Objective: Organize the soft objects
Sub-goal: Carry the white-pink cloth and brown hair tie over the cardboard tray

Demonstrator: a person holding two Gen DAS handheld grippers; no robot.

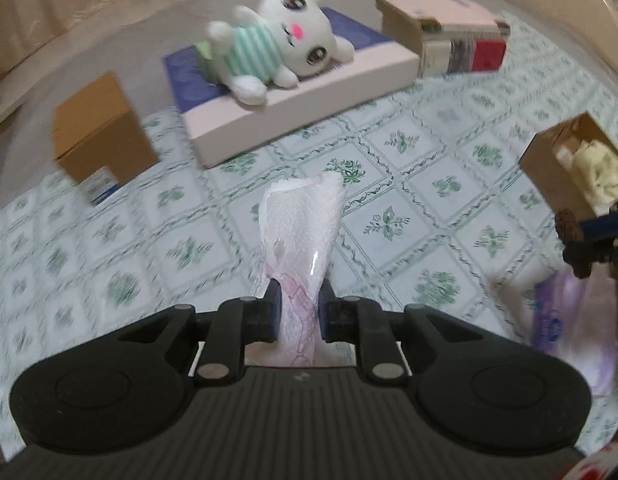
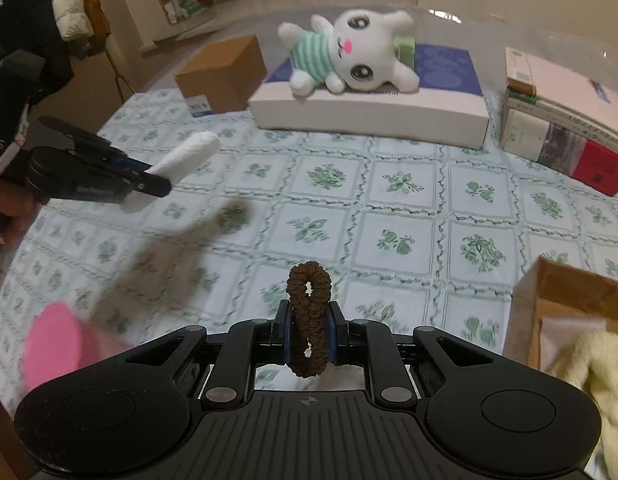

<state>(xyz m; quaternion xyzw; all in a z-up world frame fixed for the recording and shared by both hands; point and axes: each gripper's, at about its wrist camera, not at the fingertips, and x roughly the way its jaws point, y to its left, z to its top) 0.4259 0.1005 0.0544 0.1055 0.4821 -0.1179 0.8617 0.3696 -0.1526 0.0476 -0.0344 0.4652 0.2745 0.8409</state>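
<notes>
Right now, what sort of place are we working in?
Most likely a home living or dining room: a table with a floral tablecloth, jackets hanging at the left, and a plush bunny lying on a flat box.

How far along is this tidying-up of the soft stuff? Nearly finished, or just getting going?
Partway, it seems. Done: a cream cloth already sits in the open cardboard box. In hand: the left tool grips a white tissue pack, and the right tool grips a brown hair scrunchie, both above the table. Left: the plush bunny lies on the flat white box, perhaps still to be sorted.
</notes>
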